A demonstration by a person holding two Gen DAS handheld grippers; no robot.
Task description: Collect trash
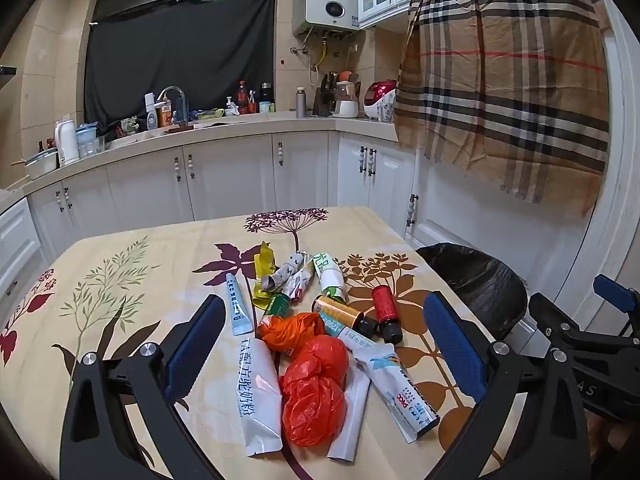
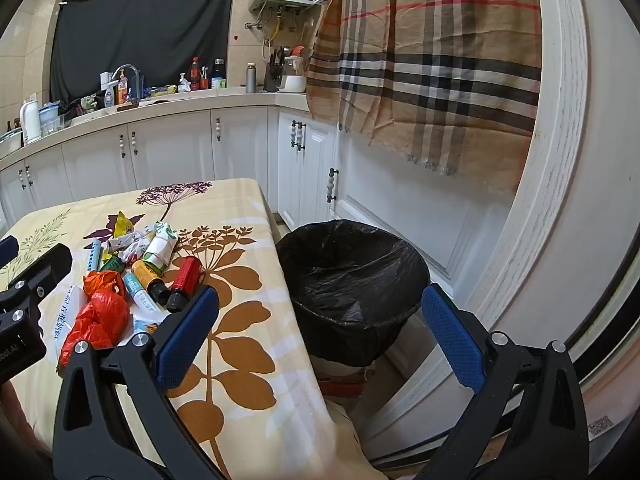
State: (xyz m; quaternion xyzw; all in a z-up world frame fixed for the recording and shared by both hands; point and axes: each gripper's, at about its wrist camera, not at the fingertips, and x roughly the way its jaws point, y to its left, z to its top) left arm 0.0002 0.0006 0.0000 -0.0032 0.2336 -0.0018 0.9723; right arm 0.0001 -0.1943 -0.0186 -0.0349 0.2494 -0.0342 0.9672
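Many scraps of trash [image 1: 316, 336] lie heaped mid-table, nearer the right edge of the table [image 1: 120, 280]; left to right: a stiff tube [image 1: 239, 312], best pinched across its flat, soft orange bags [image 1: 314, 384], probably light and squashy, then a hard red bottle [image 1: 385, 306], likely slippery; the bin [image 2: 352, 280] stands just beyond that edge; the left gripper [image 1: 324, 356] and right gripper [image 2: 320, 336] hang tilted downward, jaws wide apart, empty.

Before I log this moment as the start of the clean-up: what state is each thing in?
left gripper: open, empty, above the pile
right gripper: open, empty
trash bin: lined with a black bag, looks empty
orange bags: crumpled, on the table
red bottle: lying down, capped
white pouch: flattened
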